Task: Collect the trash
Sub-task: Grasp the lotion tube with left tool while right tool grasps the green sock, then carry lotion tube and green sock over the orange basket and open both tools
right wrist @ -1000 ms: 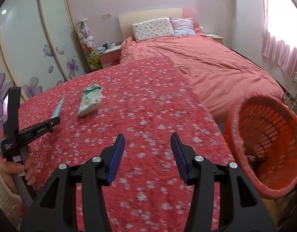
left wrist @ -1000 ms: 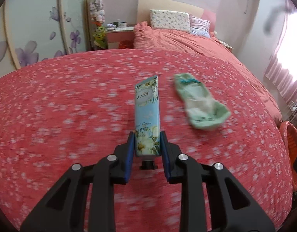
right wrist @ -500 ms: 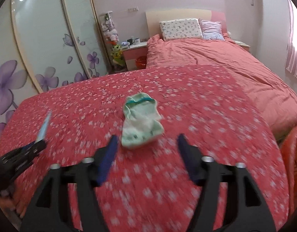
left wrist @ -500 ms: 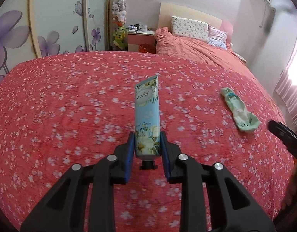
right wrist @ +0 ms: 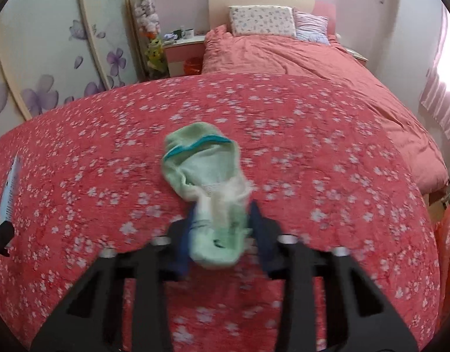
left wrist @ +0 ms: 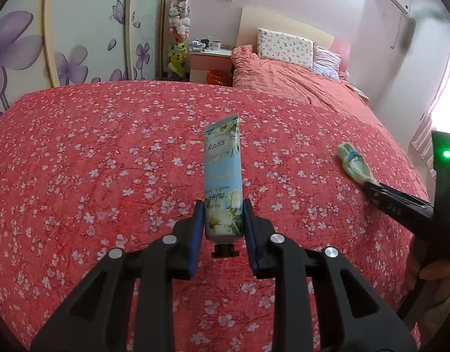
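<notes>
The left gripper (left wrist: 222, 228) clamps a light, squashy tube (left wrist: 223, 176) low down; the right gripper (right wrist: 220, 234) straddles the limp sock (right wrist: 207, 176), grip unclear.

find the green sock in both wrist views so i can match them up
Left wrist view: the green sock lies at the right on the red flowered blanket, by the tip of the right gripper.
Right wrist view: the sock is in the centre, its near end between the blurred fingers.
Shared landmark: the flowered pillow at the headboard.
</notes>
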{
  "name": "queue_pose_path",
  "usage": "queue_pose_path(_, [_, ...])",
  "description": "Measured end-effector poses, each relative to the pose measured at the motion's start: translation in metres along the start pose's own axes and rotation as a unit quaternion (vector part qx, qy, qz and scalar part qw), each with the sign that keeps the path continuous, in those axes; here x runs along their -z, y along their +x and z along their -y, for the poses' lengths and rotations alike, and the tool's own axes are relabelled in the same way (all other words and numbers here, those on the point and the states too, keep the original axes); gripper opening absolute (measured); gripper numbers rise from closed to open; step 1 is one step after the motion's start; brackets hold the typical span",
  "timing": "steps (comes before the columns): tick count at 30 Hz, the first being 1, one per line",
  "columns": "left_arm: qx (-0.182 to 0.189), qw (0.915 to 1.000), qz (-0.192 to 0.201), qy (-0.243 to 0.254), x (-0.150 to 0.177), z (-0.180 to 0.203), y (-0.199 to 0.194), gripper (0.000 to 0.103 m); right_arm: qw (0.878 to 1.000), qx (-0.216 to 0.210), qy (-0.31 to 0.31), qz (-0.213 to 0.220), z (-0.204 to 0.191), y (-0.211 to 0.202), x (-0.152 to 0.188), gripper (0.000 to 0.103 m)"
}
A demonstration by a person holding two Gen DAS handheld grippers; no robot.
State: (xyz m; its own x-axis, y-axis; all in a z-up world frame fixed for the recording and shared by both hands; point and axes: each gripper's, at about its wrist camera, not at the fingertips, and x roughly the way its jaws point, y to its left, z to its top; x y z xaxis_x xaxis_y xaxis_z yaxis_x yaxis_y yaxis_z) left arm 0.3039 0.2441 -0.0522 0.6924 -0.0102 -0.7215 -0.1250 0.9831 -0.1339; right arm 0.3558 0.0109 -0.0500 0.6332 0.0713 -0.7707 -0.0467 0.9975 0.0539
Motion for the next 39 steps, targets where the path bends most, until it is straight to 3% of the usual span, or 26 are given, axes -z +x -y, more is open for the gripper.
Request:
queue_pose_path(1, [0.000, 1.0000, 0.000, 0.000, 0.000, 0.001, 0.000, 0.026, 1.000, -0.008, 0.005, 0.000, 0.006, -0.003, 0.002, 0.015])
queue_pose_path(6, [0.004, 1.0000, 0.002, 0.003, 0.000, 0.009, -0.004, 0.026, 0.999, -0.023, 0.026, 0.010, 0.024, -0.020, 0.016, 0.013])
queue_pose_path(22, [0.047, 0.9968, 0.039, 0.051, 0.005, 0.090, -0.074, 0.026, 0.984, -0.040, 0.087, 0.152, 0.111, -0.161, 0.041, 0.013])
queue_pose_path(31, [0.075, 0.9917, 0.048, 0.092, 0.015, 0.154, -0.109, 0.026, 0.970, -0.013, 0.116, 0.212, 0.161, -0.217, 0.066, 0.013])
queue_pose_path(39, [0.115, 0.9836, 0.047, 0.131, 0.035, 0.223, -0.127, 0.026, 0.959, 0.022, 0.155, 0.236, 0.210, -0.241, 0.088, 0.013])
